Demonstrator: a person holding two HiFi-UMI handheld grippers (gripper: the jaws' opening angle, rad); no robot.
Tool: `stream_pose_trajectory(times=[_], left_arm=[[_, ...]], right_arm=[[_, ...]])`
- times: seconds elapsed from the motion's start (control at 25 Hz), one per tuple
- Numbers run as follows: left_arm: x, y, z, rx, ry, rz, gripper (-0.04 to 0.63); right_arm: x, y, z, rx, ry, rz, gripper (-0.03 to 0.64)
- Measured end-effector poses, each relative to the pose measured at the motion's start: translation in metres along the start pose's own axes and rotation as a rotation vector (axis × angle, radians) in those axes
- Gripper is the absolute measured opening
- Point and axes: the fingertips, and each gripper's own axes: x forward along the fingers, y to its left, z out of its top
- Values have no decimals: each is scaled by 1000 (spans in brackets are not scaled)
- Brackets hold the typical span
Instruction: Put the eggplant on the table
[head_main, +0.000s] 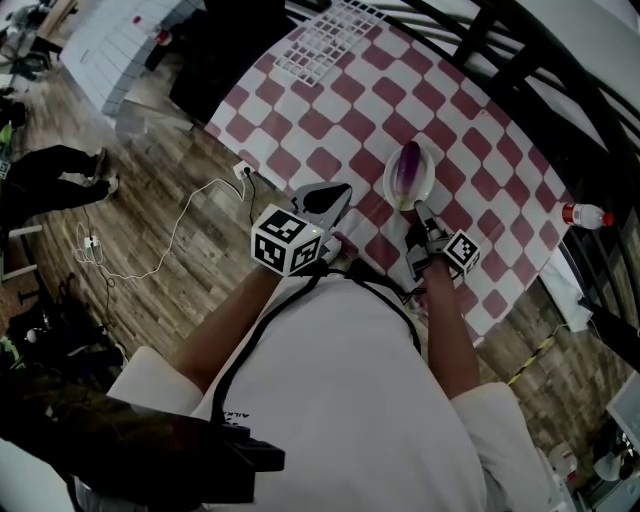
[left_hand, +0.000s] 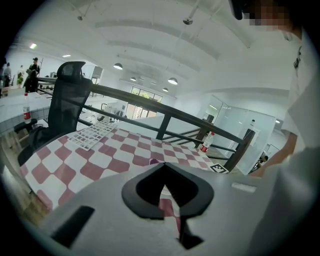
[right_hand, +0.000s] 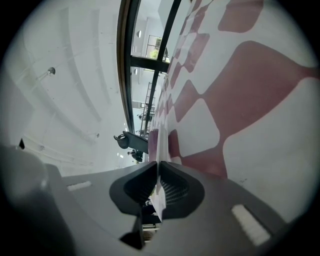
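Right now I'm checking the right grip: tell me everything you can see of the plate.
The plate is white, shallow and smooth, seen as an oval by the near edge of the checkered table. A purple eggplant lies in it. The right tongs are shut on its near rim, a thin white edge between the jaws in the right gripper view. Whether it rests on the table is unclear.

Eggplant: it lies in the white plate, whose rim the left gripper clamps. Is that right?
No. The right gripper, not the left gripper, clamps the plate rim, as the right gripper view shows. The eggplant does lie in that plate.
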Motion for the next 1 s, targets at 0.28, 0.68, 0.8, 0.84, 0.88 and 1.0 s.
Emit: stream_pose_trajectory(times=[0.28,0.68,0.8,0.84,0.88,1.0], left_arm=[[-1,2,2,1,-1,-7,5],[-6,6,3,16,-1,-20,5],[-6,5,4,19,0,-28,5],[-7,5,4,19,0,-30,5],[-7,5,4,20,0,-32,5],[-9,5,4,22,-2,-39,5]], right_arm=[[3,-8,-3,-2,7,-50,28],[1,-21,-6,27,-24,-150,21],[1,-24,-6,35,-38,-180,21],[1,-25,-6,39,-44,-192,21],[1,-26,-6,42,-49,-203,21],[1,-28,-7,45,-60,-228,23]])
